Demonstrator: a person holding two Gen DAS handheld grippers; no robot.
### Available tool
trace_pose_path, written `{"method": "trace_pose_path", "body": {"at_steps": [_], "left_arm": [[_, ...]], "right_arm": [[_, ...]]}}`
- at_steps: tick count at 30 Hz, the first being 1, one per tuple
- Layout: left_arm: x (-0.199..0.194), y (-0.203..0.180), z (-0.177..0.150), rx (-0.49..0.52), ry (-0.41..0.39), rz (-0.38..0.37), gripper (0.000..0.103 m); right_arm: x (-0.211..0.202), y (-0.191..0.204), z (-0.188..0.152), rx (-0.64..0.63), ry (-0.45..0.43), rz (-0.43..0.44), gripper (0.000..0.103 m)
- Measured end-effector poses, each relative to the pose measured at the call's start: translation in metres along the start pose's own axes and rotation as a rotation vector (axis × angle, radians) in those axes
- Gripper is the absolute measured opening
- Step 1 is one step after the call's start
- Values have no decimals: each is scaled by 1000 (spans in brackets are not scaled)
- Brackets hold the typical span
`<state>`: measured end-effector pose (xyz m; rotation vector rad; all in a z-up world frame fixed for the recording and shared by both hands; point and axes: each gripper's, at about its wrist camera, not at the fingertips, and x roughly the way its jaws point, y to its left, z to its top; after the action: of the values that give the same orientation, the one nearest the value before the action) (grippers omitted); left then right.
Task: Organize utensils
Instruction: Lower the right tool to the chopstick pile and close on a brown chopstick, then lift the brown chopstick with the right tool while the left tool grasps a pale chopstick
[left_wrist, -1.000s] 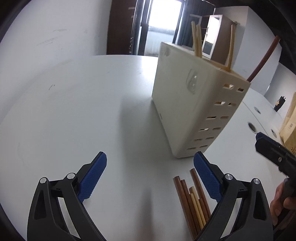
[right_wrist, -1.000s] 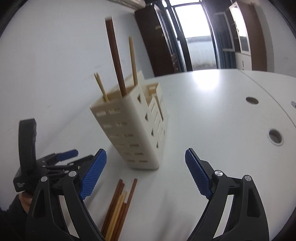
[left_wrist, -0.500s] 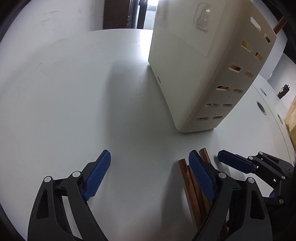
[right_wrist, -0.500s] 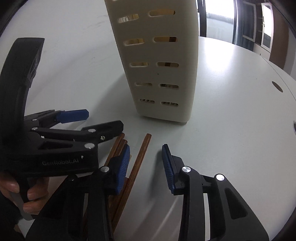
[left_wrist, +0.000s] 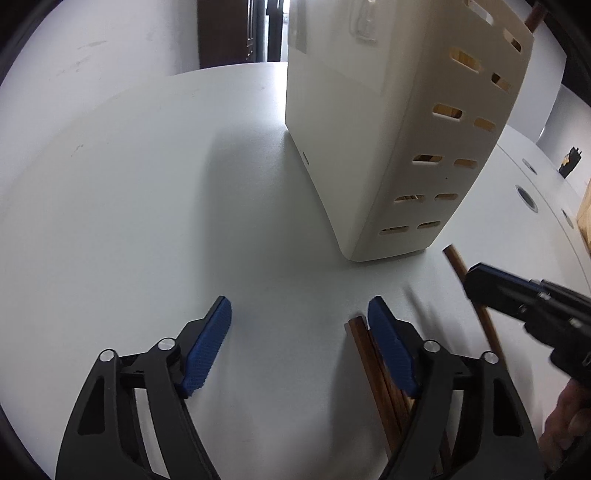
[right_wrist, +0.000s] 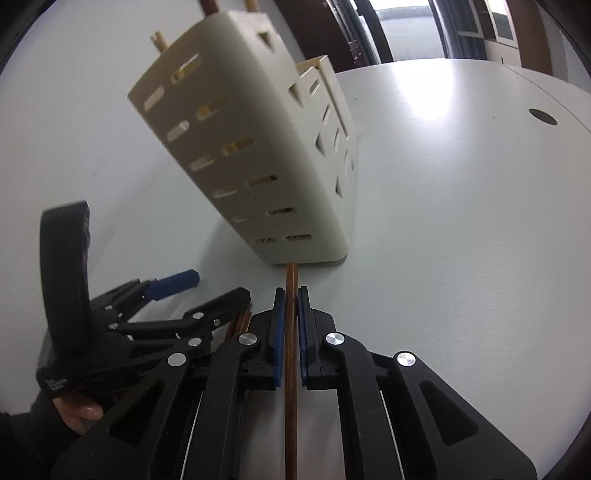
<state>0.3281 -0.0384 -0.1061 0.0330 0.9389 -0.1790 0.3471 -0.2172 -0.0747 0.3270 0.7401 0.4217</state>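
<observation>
Utensil holder (right_wrist: 258, 155), cream and slotted, stands upright on the white table (right_wrist: 461, 221); we take it as landmark. Just before its base we see the left gripper (left_wrist: 299, 325), jaws closing over bare table, loose chopsticks (left_wrist: 373, 365) beside its right finger. Right gripper (right_wrist: 291, 325) clamps one brown chopstick (right_wrist: 290, 406), tip near the holder's foot.

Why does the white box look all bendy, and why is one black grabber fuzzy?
Left wrist view: the fisheye lens bows the utensil holder outward, and the right hand-held gripper is smeared by motion blur. Right wrist view: the holder leans for the same reason, and window glare whitens a patch of the table.
</observation>
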Motion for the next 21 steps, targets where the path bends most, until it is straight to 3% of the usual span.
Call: {"method": "trace_pose_path", "body": {"at_steps": [1,2,5,6,10,12,16,21], "left_arm": [[0,-2,0,12,-4,8,51],[-1,-4,0,23,-8,5,45],[-3,-8,0,43,-3,-44,9],[-4,-7,-1,43,2,-66,6],[-6,-2,0,21,10,-122,0],[-8,3,2,-2,11,-154,0],[-21,9,2,-25,-9,-206,0],[-5,18,0,-85,109,-174,3]], "right_arm": [[-4,-1,0,10,-12,3,7],[-7,-2,1,14,-23,4,7],[-15,-3,-3,27,-46,7,7],[-17,-3,-4,32,-54,16,7],[-27,-3,-13,40,-87,45,7],[-35,-12,8,44,-106,63,7],[-54,-12,5,56,-157,100,7],[-61,0,7,68,-181,105,7]]}}
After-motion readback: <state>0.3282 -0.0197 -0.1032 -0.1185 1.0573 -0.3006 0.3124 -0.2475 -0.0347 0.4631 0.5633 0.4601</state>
